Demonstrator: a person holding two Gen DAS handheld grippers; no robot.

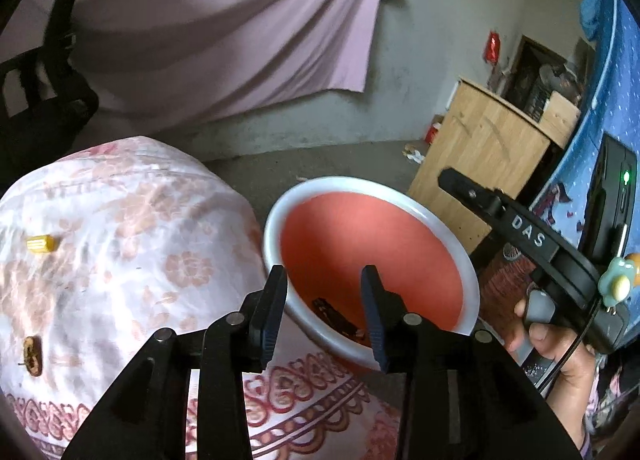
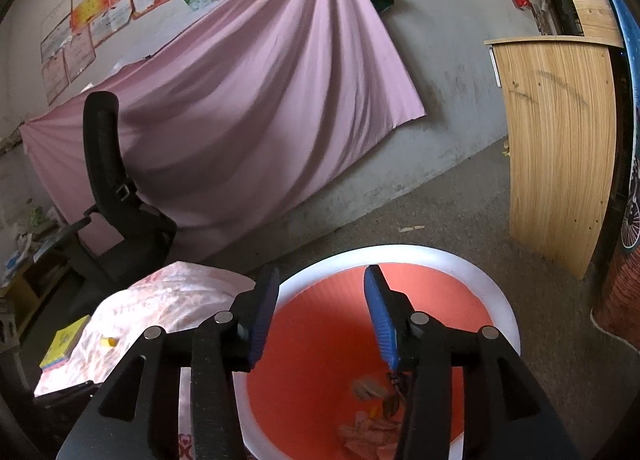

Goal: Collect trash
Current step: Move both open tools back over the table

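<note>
A red bin [image 1: 376,256] with a white rim stands beside a table under a floral cloth [image 1: 120,252]. On the cloth lie a yellow scrap [image 1: 41,243] and a brown fruit core [image 1: 33,355]. My left gripper [image 1: 324,316] is open and empty over the bin's near rim; a dark object [image 1: 336,320] lies inside. My right gripper [image 2: 320,324] is open and empty above the bin [image 2: 400,272], where crumpled trash [image 2: 372,420] lies at the bottom. The right gripper also shows in the left wrist view [image 1: 520,219], held by a hand.
A black office chair [image 2: 108,195] stands behind the table. A wooden cabinet [image 2: 560,147] stands right of the bin. A yellow notepad [image 2: 66,342] and a small yellow piece [image 2: 109,341] lie on the cloth. A pink sheet [image 2: 248,99] hangs on the wall.
</note>
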